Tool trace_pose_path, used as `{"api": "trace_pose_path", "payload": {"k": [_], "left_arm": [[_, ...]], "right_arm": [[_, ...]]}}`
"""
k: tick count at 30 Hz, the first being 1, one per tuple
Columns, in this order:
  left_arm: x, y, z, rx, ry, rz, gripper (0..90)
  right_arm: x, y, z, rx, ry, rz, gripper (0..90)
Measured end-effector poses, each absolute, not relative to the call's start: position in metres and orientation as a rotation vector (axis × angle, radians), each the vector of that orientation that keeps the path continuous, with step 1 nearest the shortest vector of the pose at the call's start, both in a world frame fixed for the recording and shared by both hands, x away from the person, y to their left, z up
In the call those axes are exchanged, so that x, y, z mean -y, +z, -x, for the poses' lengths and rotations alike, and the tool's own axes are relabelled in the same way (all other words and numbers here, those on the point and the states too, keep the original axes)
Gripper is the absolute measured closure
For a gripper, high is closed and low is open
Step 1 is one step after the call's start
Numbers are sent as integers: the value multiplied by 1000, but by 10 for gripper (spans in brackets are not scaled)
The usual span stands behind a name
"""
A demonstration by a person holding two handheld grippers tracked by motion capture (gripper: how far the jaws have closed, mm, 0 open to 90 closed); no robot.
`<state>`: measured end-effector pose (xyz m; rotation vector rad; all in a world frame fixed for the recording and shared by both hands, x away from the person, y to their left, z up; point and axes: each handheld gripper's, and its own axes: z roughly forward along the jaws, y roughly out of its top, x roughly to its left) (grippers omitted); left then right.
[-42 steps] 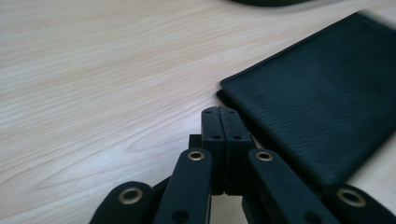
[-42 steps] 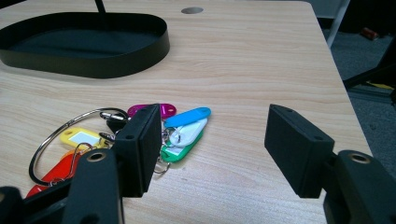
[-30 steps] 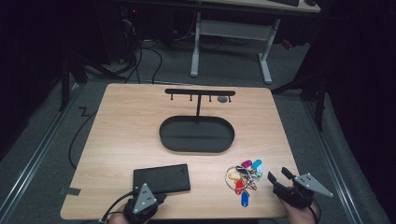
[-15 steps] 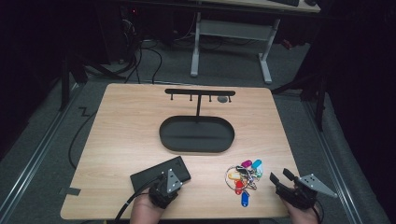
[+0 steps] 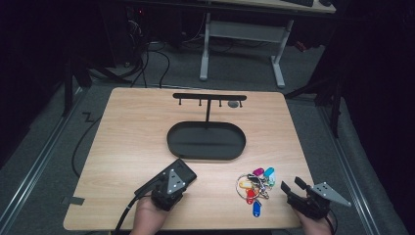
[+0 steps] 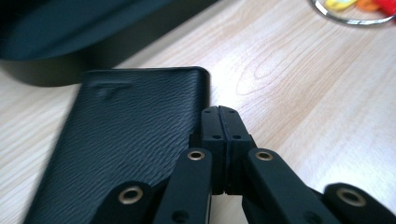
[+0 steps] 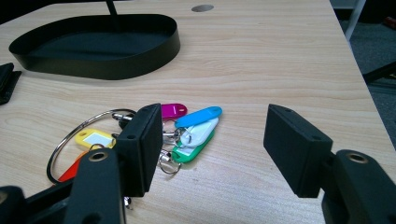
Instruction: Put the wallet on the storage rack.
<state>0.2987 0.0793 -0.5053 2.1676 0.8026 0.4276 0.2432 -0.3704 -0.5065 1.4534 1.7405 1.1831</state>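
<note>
Left gripper (image 5: 172, 185) sat low over the near-left part of the tabletop (image 5: 127, 137), jaws closed together on nothing, tips resting at or just above the right-hand long edge of the black wallet (image 6: 126, 140); contact could not be told. In the left gripper view the textured wallet lay flat, immediately left of the jaws, its long axis running away from the gripper toward the oval tray (image 5: 206, 141), so any push or slide would likely go along that axis. In the high view most of the wallet was under the gripper, with one corner showing toward the tray. Right gripper (image 5: 292, 190) held at the near-right edge of the tabletop, jaws standing apart with nothing between them. The key bunch (image 5: 254, 186), a wire ring with coloured tags (magenta, blue, green, yellow, red), lay flat just left of and slightly beyond those jaws; in the right gripper view the left jaw overlapped the ring while the tags fanned toward the gap. Right hand was clearly the nearer one to the keys, left hand the nearer to the wallet. Tray stood mid-tabletop, beyond both items, and looked empty; no key or wallet in it. The hook rack (image 5: 209, 97) rose from the tray's far side on a post, its pegs bare. Judged: neither item placed yet.
</note>
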Motion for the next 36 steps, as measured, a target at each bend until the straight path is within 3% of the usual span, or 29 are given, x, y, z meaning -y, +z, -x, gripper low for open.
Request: {"api": "trace_pose_path", "payload": {"k": [5, 9, 13, 16, 23, 36], "left_arm": [[-128, -501, -287, -846, 485, -2113, 831], [-167, -505, -277, -886, 488, -2036, 686], [-179, -505, -270, -878, 496, -2012, 617], [-180, -508, -265, -860, 484, -2018, 538], [-166, -513, -252, -743, 493, -2090, 449], [-149, -525, -250, -670, 587, -2222, 430]], "right_arm": [[372, -508, -244, -1743, 1184, -1458, 378], [370, -509, -245, -1752, 1170, -1456, 377], [368, -507, -245, -1739, 1169, -1454, 377], [365, -506, -247, -1744, 1166, -1442, 377], [355, -506, -253, -1785, 1184, -1412, 376], [353, -506, -257, -1800, 1190, -1397, 377]]}}
